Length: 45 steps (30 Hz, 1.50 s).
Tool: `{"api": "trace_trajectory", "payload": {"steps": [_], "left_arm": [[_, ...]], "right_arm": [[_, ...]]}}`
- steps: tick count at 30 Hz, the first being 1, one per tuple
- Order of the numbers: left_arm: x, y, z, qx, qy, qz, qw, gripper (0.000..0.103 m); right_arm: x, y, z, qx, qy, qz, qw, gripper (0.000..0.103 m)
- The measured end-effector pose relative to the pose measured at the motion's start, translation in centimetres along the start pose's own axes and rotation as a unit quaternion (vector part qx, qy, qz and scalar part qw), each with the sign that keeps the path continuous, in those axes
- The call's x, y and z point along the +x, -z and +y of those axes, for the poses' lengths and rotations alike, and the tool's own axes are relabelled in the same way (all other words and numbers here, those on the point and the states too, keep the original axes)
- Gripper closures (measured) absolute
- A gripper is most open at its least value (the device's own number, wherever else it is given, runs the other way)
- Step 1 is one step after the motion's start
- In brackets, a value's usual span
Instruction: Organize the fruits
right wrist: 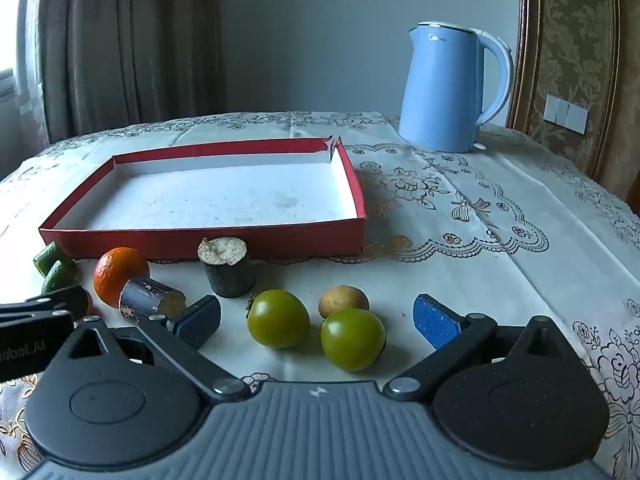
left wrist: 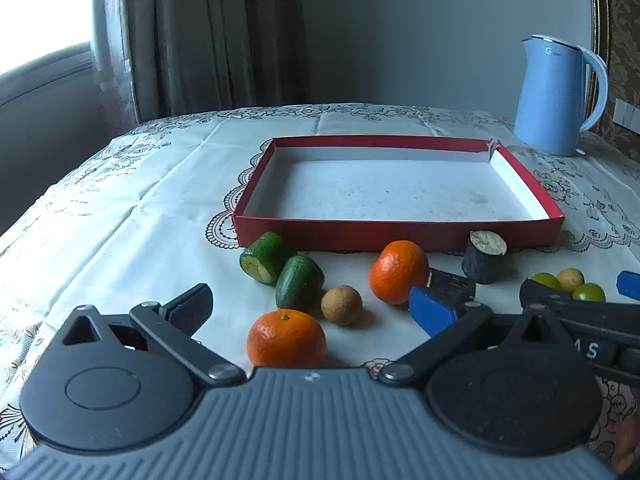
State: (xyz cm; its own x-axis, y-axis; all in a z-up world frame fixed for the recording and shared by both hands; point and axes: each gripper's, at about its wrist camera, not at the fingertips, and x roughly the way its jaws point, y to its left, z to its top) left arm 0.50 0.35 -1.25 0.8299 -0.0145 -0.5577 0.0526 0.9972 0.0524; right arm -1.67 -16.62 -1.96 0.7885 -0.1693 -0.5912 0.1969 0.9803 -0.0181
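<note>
Fruit lying loose along near wall of red tray [left wrist: 400, 236] on tablecloth [left wrist: 120, 200]. Left gripper [left wrist: 312, 312] and right gripper [right wrist: 316, 320] hovering spread wide, gripping nothing.

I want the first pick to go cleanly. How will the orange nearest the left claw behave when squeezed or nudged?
The orange is round and sits loose on the cloth, so a nudge would probably roll it. Its peel looks smooth and glossy, perhaps a bit slippery. It looks slightly flattened, so it may settle rather than roll far.
</note>
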Motion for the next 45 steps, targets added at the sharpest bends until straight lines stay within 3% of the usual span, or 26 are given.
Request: {"api": "trace_trajectory", "payload": {"steps": [45], "left_arm": [[-0.29, 0.26, -0.17, 0.002, -0.004, -0.01, 0.9999, 0.0]], "right_arm": [[-0.5, 0.36, 0.24, -0.006, 0.004, -0.006, 1.0, 0.0]]}}
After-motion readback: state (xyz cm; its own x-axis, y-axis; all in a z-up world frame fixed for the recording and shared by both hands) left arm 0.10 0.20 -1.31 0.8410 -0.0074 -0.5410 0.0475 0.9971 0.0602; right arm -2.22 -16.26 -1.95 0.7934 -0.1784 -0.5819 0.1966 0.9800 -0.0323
